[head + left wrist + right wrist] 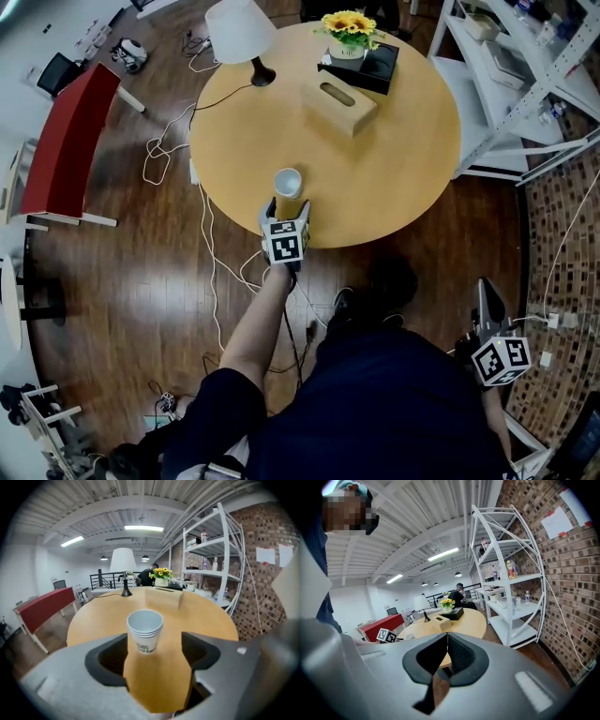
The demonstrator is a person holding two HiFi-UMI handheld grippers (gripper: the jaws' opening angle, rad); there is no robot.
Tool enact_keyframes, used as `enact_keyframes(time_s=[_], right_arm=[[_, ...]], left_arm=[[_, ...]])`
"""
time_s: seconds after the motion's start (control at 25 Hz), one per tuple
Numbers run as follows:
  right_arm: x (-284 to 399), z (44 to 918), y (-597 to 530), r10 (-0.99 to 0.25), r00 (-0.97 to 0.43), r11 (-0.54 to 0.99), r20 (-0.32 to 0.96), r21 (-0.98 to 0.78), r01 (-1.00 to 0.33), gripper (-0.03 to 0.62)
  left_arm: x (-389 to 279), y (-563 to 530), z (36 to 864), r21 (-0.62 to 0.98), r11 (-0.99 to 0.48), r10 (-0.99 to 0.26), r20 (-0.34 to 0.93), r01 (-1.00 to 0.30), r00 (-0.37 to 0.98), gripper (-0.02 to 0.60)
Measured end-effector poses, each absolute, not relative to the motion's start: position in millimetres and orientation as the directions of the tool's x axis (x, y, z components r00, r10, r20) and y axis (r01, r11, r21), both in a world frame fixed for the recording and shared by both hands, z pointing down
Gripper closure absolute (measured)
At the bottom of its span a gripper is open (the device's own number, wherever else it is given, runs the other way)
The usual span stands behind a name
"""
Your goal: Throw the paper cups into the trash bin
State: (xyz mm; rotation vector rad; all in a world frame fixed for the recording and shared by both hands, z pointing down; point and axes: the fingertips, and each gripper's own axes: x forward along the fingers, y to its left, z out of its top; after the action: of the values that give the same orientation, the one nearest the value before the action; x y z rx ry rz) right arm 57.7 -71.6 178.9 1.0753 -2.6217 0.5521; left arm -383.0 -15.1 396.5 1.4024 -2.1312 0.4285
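A stack of white paper cups (288, 182) stands upright near the front edge of the round wooden table (403, 159). My left gripper (288, 208) is at that table edge, just on the near side of the cups. In the left gripper view the cups (145, 631) stand at the tips of the wide-apart jaws, with a gap on each side, and the left gripper (153, 652) touches nothing. My right gripper (486, 289) hangs low at the person's right side, away from the table; in its own view the right gripper (447, 641) is shut and empty.
On the table's far side are a white lamp (240, 33), a wooden tissue box (338, 103) and a pot of sunflowers (349, 33) on a black box (372, 67). A white shelf rack (511, 84) stands at the right and a red bench (66, 141) at the left. Cables (211, 253) lie on the floor.
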Motion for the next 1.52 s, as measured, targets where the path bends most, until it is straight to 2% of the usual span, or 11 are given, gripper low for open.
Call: enact_keyframes(time_s=[0.36, 0.44, 0.48, 0.68, 0.88, 1.0, 1.16, 1.24, 1.4, 1.52], right_arm=[[72.0, 184.5, -76.4, -0.604, -0.661, 0.635, 0.446, -0.233, -0.737, 0.583], [71.1, 187.4, -74.0, -0.602, -0.655, 0.63, 0.456, -0.233, -0.741, 0.583], [71.8, 188.8, -73.1, -0.605, -0.649, 0.622, 0.461, -0.234, -0.747, 0.583], [82.8, 196.3, -67.0, -0.632, -0.616, 0.58, 0.47, -0.24, -0.778, 0.583], [88.7, 201.6, -71.3, -0.655, -0.599, 0.544, 0.461, -0.263, -0.797, 0.583], [76.7, 201.8, -75.2, -0.633, -0.637, 0.561, 0.441, -0.306, -0.769, 0.583], [55.4, 198.7, -75.4, -0.606, -0.671, 0.584, 0.427, -0.333, -0.74, 0.577], [49.7, 204.3, -76.2, -0.584, -0.679, 0.602, 0.445, -0.324, -0.73, 0.511], [58.1, 223.2, -73.5, -0.543, -0.661, 0.592, 0.518, -0.322, -0.739, 0.464], [74.5, 243.7, -65.1, -0.498, -0.62, 0.566, 0.606, -0.314, -0.762, 0.464]], left_arm=[[-414.2, -55.4, 436.5, -0.023, 0.372, -0.71, 0.637, -0.928, -0.301, 0.212], [-419.8, -59.1, 437.3, -0.035, 0.385, -0.697, 0.645, -0.922, -0.315, 0.225], [-421.5, -60.3, 438.3, -0.034, 0.39, -0.692, 0.648, -0.92, -0.317, 0.253], [-399.8, -75.4, 423.7, -0.017, 0.302, -0.738, 0.629, -0.953, -0.245, 0.258], [-306.5, -111.3, 371.8, -0.051, 0.034, -0.84, 0.54, -0.998, -0.056, 0.258], [-211.1, -119.9, 346.0, -0.04, -0.207, -0.846, 0.51, -0.978, 0.158, 0.256], [-75.7, -102.9, 311.4, -0.039, -0.56, -0.739, 0.476, -0.828, 0.477, 0.256], [-26.9, -86.9, 301.3, -0.074, -0.673, -0.669, 0.485, -0.736, 0.563, 0.256], [37.8, -60.8, 295.0, -0.181, -0.805, -0.564, 0.525, -0.565, 0.637, 0.256], [65.3, -48.8, 295.0, -0.289, -0.842, -0.535, 0.55, -0.455, 0.641, 0.256]])
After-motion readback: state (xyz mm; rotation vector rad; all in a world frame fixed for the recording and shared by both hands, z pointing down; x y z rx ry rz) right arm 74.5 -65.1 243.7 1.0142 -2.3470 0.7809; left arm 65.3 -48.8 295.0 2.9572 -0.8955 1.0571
